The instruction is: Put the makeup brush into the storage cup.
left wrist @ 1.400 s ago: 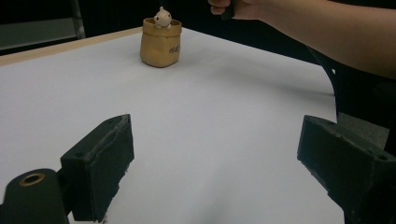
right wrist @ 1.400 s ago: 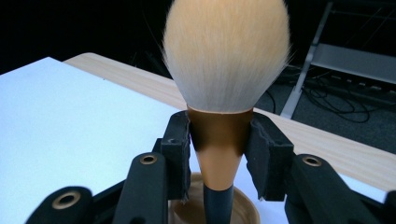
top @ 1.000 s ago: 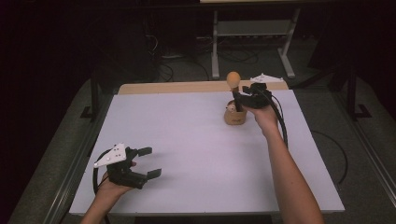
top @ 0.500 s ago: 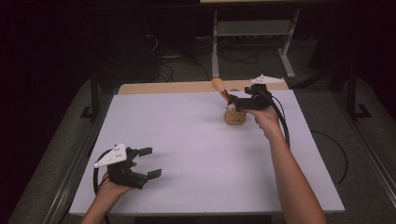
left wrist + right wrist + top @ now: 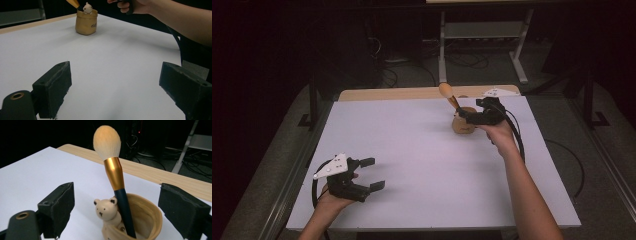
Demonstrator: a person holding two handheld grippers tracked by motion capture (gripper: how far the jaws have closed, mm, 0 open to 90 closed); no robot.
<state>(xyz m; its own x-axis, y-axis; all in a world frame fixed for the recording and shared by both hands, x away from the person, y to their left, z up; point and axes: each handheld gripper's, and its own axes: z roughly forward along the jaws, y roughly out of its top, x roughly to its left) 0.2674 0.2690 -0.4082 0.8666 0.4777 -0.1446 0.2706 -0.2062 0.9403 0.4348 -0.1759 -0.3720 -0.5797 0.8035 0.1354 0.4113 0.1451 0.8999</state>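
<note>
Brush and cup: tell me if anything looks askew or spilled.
Nothing spilled. The brush stands in the cup but leans to one side, resting by the little bear on the rim. The right claw is open around it, pads not touching. The cup sits upright.

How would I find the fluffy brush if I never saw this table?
Look to the far right side of the white table, at the small tan cup. The makeup brush stands in it, leaning beside a little bear figure; its cream tuft and gold collar stick out.
</note>
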